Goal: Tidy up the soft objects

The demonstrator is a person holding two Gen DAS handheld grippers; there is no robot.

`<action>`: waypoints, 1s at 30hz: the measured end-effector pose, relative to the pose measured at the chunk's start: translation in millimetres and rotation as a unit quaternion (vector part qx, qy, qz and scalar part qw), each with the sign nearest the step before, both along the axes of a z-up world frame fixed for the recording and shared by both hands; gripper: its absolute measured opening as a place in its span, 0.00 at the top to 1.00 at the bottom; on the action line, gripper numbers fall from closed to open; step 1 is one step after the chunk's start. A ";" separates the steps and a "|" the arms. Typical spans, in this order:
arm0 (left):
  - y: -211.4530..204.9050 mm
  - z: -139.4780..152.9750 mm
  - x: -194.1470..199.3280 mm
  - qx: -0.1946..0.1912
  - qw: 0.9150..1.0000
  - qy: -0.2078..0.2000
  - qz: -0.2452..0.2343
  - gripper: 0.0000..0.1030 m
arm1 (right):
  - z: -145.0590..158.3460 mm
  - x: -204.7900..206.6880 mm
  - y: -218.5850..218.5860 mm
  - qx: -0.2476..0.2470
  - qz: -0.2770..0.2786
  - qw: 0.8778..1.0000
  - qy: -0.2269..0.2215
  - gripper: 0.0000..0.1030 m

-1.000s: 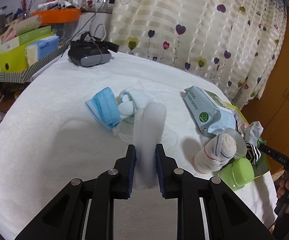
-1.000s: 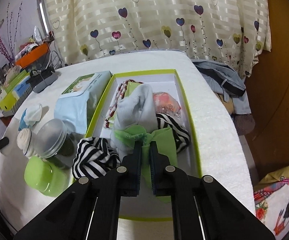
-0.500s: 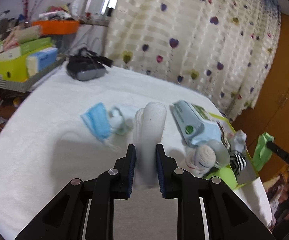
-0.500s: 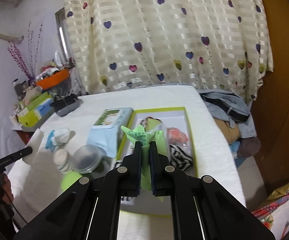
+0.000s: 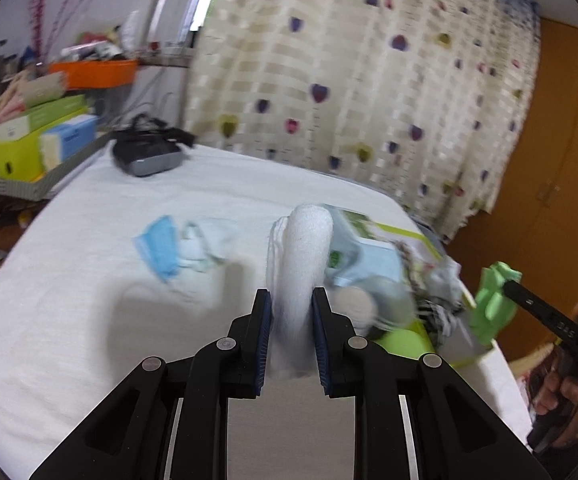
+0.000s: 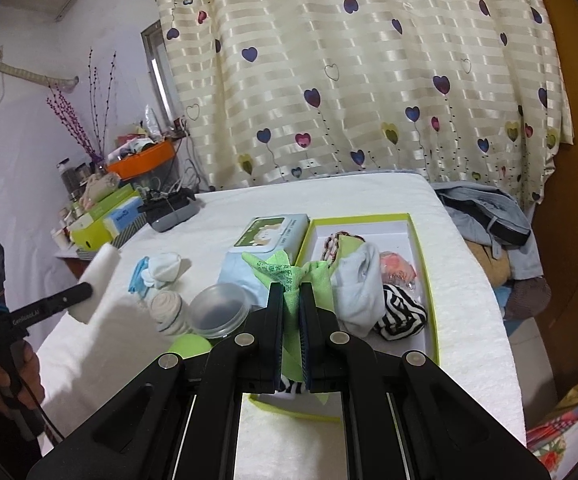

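My left gripper is shut on a white foam sponge and holds it above the white table; the same sponge shows at the left in the right wrist view. My right gripper is shut on a green cloth, lifted over the near end of the lime-edged box; the cloth also hangs at the right of the left wrist view. A white sock, a striped black-and-white cloth and a pink item lie in the box.
On the table lie a wet-wipes pack, a blue face mask beside white socks, a rolled sock, a clear lidded jar, a green cup and a black headset. Clothes pile at the right.
Both grippers rose. The left one carried the sponge up and toward the box. The right one lifted the green cloth out of the box and tilted upward.
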State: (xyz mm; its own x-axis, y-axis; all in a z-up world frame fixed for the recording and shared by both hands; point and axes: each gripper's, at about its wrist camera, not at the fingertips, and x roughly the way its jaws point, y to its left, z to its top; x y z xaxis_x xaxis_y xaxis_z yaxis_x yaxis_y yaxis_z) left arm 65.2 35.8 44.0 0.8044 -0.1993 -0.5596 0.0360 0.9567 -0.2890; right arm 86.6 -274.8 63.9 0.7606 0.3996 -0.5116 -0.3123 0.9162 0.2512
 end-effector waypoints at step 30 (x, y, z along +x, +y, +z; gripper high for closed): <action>-177.2 1.2 19.1 0.016 0.986 0.002 -0.166 0.82 | -7.9 -4.0 -43.4 0.026 0.001 1.000 0.004 0.93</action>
State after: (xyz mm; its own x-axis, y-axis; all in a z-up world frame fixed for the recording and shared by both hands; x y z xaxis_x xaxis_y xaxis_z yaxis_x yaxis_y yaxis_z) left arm 84.3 -141.4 45.2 0.6953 -0.4339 -0.5730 0.3475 0.9008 -0.2604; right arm 82.6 -318.2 55.9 0.7558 0.4270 -0.4964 -0.3116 0.9013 0.3009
